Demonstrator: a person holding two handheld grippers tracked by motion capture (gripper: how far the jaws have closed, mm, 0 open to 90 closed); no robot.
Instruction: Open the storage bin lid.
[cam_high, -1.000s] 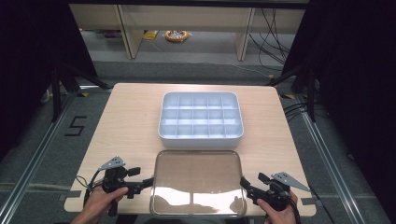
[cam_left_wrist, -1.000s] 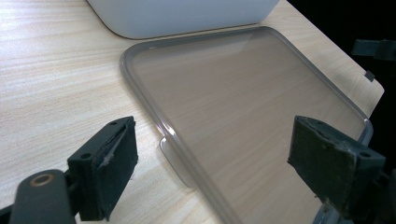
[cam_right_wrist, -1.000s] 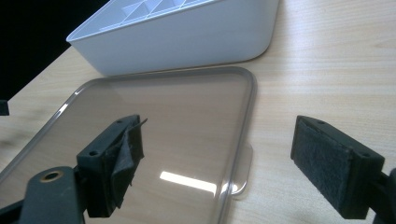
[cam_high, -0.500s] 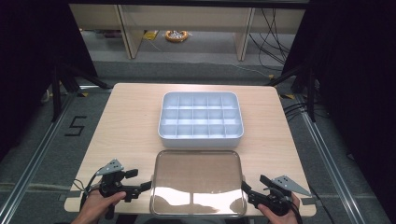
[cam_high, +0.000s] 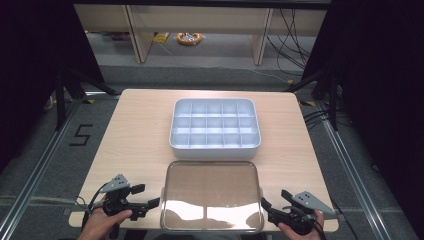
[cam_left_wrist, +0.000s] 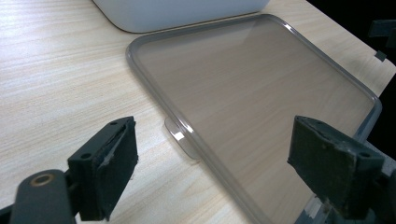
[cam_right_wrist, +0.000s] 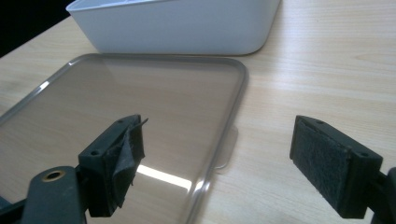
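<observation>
Below, both grippers (cam_high: 152, 202) (cam_high: 266, 205) wide apart, flanking clear lid (cam_high: 212, 192).

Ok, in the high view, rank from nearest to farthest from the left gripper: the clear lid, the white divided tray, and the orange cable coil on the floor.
1. Clear lid: flat on the table's near edge, just beside the left gripper.
2. White divided tray: mid-table, just beyond the lid.
3. Orange cable coil: on the floor past the table's far edge.

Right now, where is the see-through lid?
In the high view the clear lid lies flat at the table's near edge, just in front of the white divided box, between the left gripper and right gripper.
</observation>
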